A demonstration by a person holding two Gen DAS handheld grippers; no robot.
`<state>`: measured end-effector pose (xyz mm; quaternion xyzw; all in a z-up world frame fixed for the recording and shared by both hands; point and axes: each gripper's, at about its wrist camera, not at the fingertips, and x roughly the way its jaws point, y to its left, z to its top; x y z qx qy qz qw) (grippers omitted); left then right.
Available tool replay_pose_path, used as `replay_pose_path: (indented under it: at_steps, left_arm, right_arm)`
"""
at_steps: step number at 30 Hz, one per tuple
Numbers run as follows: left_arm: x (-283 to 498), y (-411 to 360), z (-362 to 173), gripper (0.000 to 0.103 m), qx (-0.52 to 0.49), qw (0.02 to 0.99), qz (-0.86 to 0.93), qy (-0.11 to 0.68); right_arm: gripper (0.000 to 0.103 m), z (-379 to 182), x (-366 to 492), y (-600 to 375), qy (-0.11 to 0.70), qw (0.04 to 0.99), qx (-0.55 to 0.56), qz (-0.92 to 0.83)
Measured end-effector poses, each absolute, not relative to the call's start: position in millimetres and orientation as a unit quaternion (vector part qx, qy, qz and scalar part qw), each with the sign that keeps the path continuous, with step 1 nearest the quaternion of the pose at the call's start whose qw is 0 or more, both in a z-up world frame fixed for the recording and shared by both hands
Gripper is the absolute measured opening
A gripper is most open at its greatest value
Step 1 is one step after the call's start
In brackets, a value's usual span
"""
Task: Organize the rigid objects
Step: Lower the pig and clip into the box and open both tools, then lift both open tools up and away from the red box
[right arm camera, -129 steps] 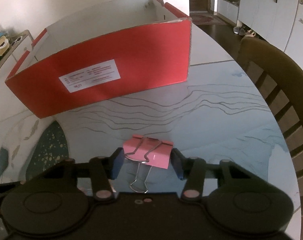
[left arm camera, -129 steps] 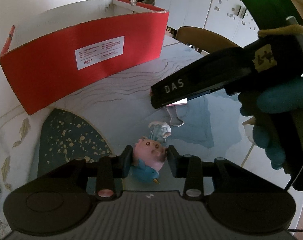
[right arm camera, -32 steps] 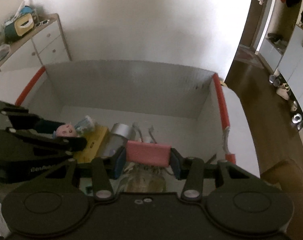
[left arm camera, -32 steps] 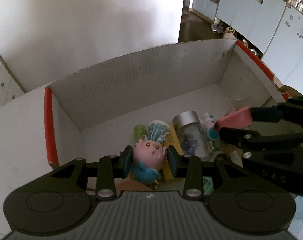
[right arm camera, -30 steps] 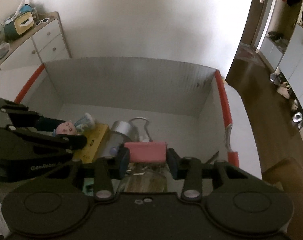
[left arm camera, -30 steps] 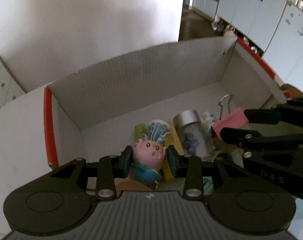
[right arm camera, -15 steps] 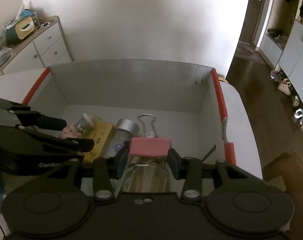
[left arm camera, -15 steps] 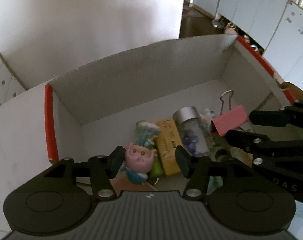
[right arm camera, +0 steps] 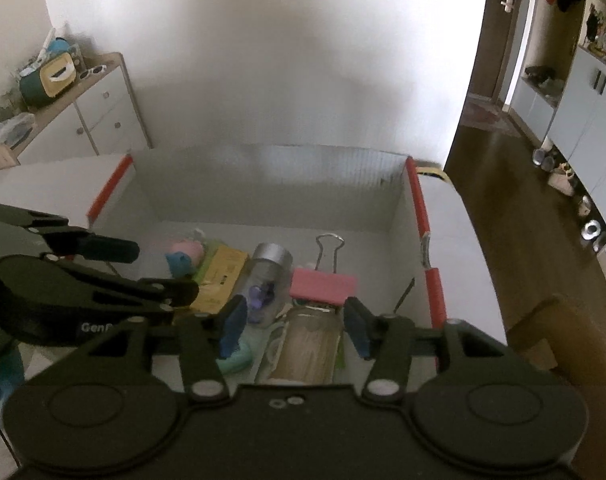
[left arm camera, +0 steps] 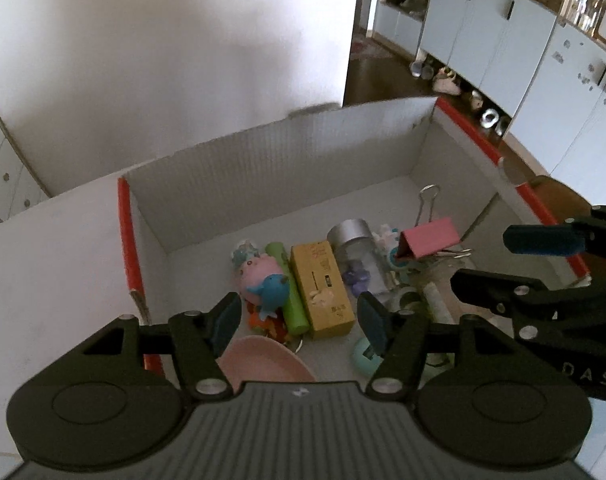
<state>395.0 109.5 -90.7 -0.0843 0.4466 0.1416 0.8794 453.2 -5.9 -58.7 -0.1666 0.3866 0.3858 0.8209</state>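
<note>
A pink-and-blue pig toy (left arm camera: pixel 263 280) lies on the floor of the white cardboard box with red edges (left arm camera: pixel 283 168), beside a green tube. My left gripper (left arm camera: pixel 299 322) hangs open above it, nothing between its pads. A pink binder clip (right arm camera: pixel 323 286) rests on the jars in the box (right arm camera: pixel 283 184), wire handles pointing to the far wall. My right gripper (right arm camera: pixel 295 320) hovers just behind the clip, its jaws opening and both pads off the clip. Each gripper shows in the other's view: the right gripper (left arm camera: pixel 483 256) and the left gripper (right arm camera: pixel 167 270).
The box also holds a yellow carton (left arm camera: pixel 323 280), a silver-capped glass bottle (left arm camera: pixel 355 248), a pink dish (left arm camera: pixel 263 364), a mint-green item and a jar of wooden sticks (right arm camera: pixel 307 344). A wooden chair (right arm camera: pixel 563 340) stands right of the box. A dresser (right arm camera: pixel 99 116) stands at the back left.
Both grippers carried their items over the box and let go. The pig toy dropped to the box floor and the clip onto the jars. Both hands have risen and the jaws have spread.
</note>
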Motion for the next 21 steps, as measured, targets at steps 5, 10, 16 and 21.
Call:
replay_pose_path:
  at_steps: [5,10,16,21]
  left_arm:
    - [377,105,-78,0.063,-0.088,0.889,0.132,0.430]
    - [355,98,-69,0.063,-0.089,0.897,0.123,0.416]
    - [327,90,-59,0.064,-0.084,0.906,0.114,0.399]
    - [306,83,-50,0.073,-0.088,0.911,0.105,0.389]
  right_arm:
    - [0.062,-48,434,-14,0.375,0.826,-0.158,0.391]
    - [0.063,-38,415,-23,0.366,0.828,-0.153,0.396]
    - [0.065,-28,397,-38,0.362,0.833,-0.135,0.397]
    - [0.066,-23,382,-48,0.359,0.837,-0.120,0.396]
